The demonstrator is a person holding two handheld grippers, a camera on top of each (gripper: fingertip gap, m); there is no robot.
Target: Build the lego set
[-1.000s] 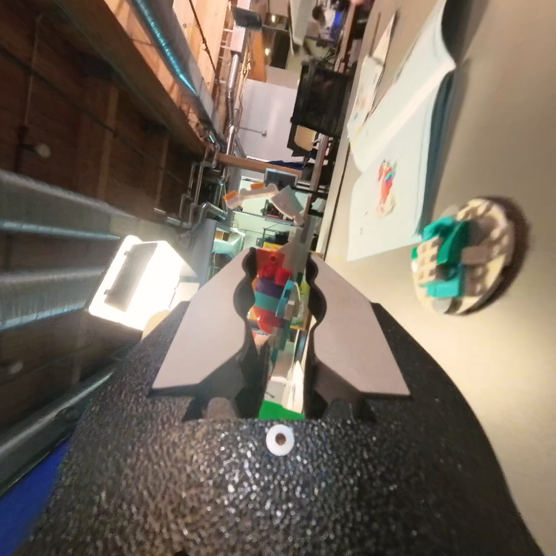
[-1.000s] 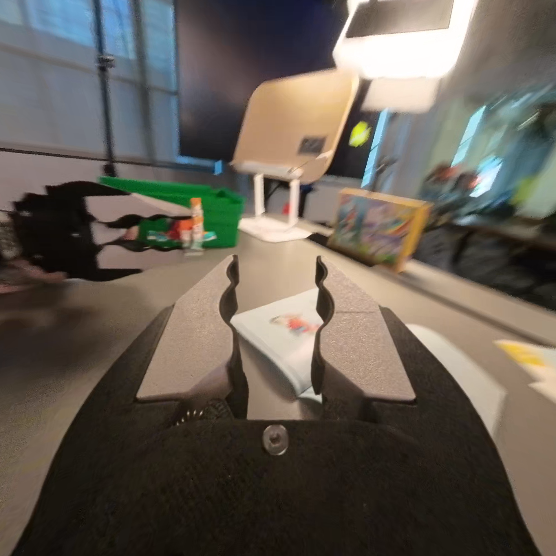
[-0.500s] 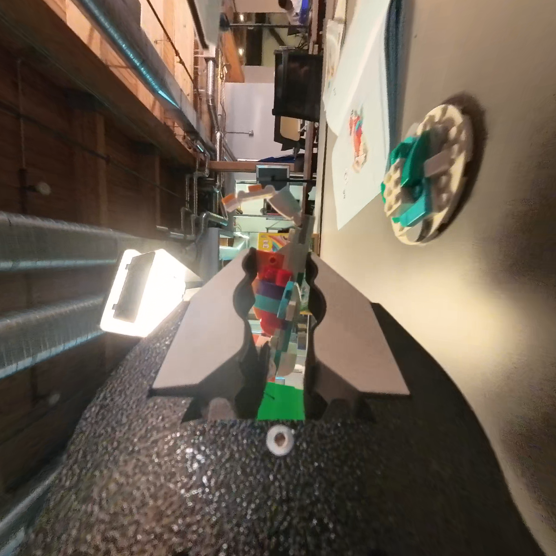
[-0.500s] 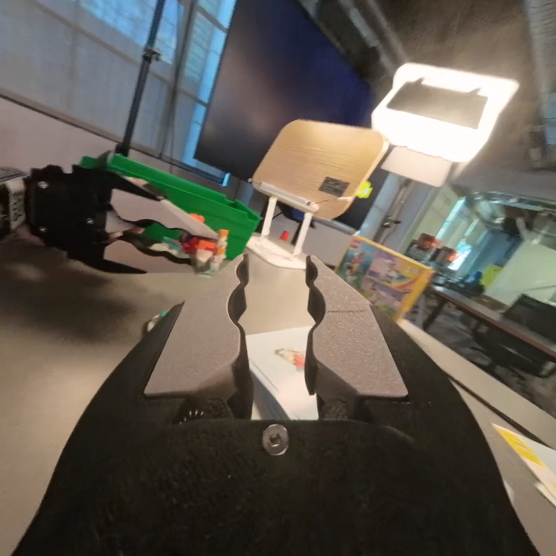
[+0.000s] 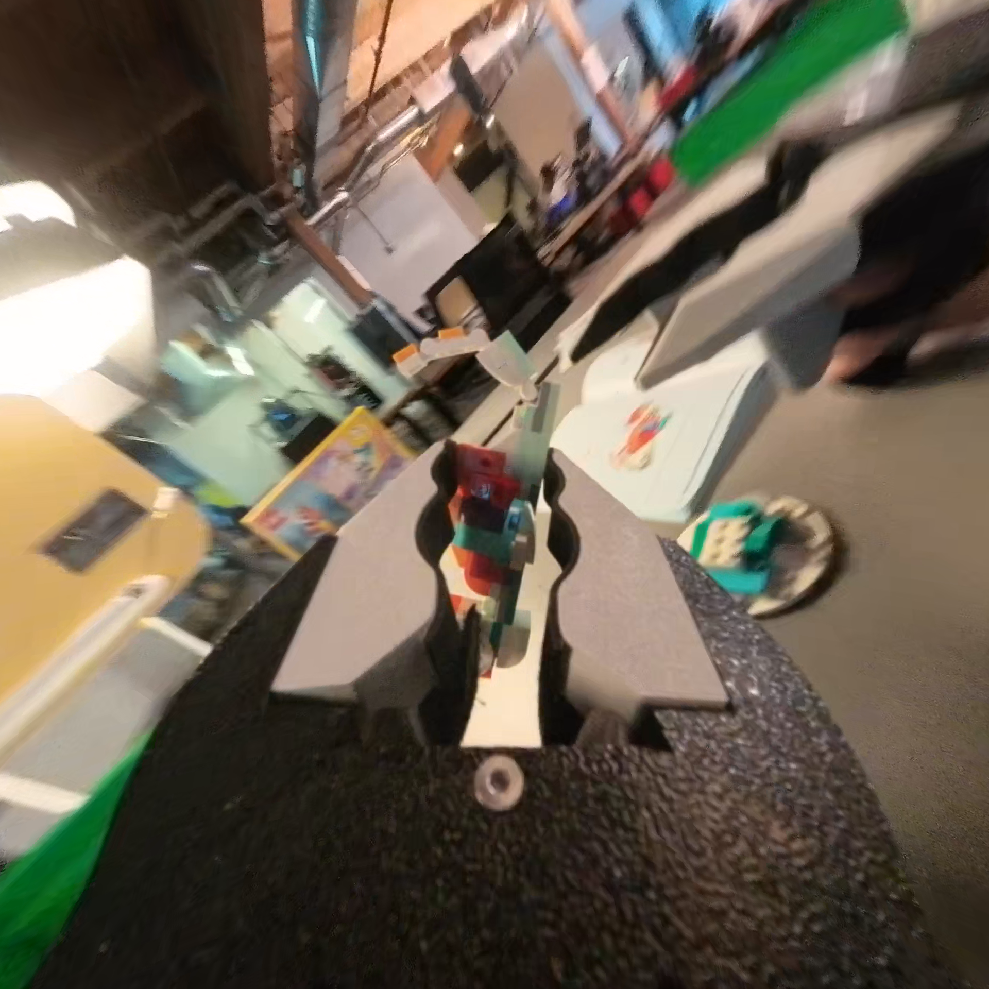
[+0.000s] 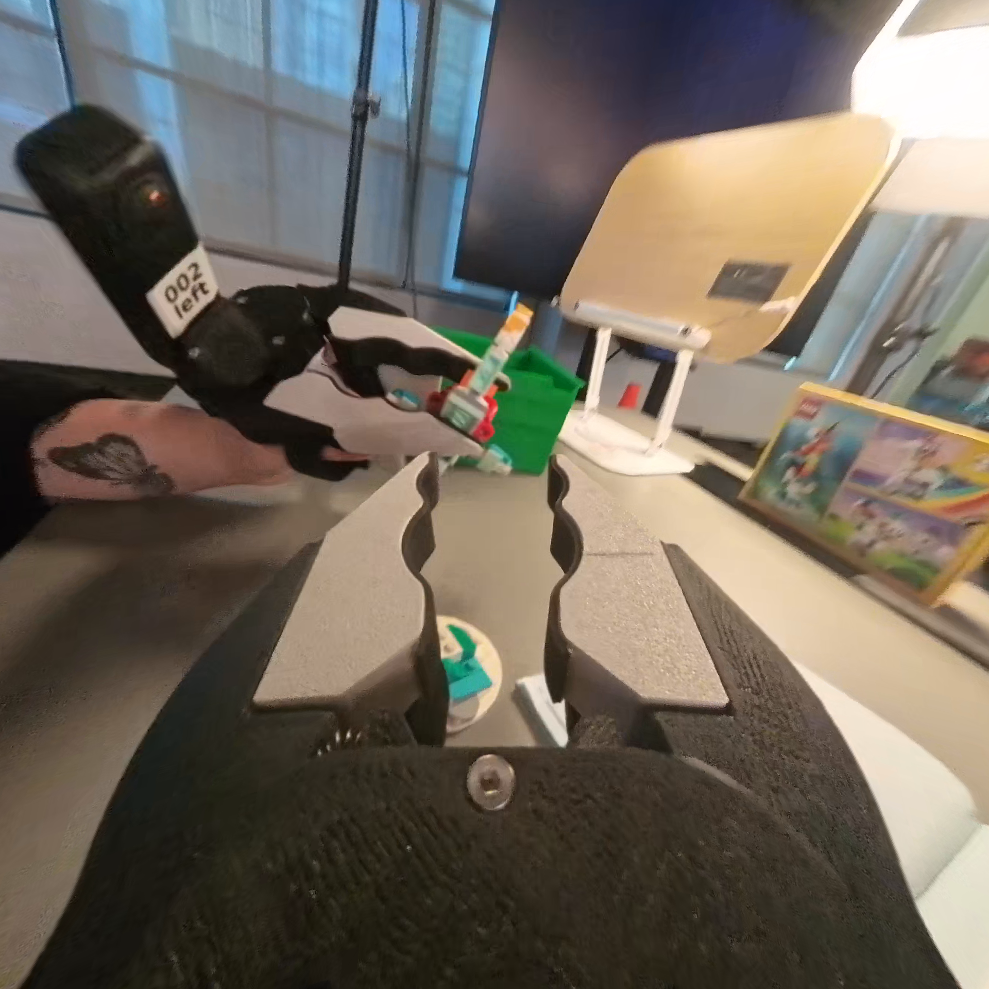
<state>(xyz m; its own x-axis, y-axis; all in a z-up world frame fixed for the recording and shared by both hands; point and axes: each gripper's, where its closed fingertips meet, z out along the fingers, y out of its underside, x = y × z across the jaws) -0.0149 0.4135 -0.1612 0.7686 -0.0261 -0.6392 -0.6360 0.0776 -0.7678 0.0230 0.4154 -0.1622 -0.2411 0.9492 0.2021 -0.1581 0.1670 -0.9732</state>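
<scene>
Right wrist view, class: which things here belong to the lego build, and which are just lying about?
Belong to the build:
- lego model clamped in the left claw
- round lego base on the table
- open right claw
- instruction booklet

Lying about:
- green bin
- wooden stand
- lego box

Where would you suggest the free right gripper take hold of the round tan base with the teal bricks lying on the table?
Judging by its pose, grip the round tan base across its thin rim from above. It lies flat on the table, and the teal bricks crowd its top, so the edge looks the safest purchase. The right gripper is open and empty just above it.
</scene>
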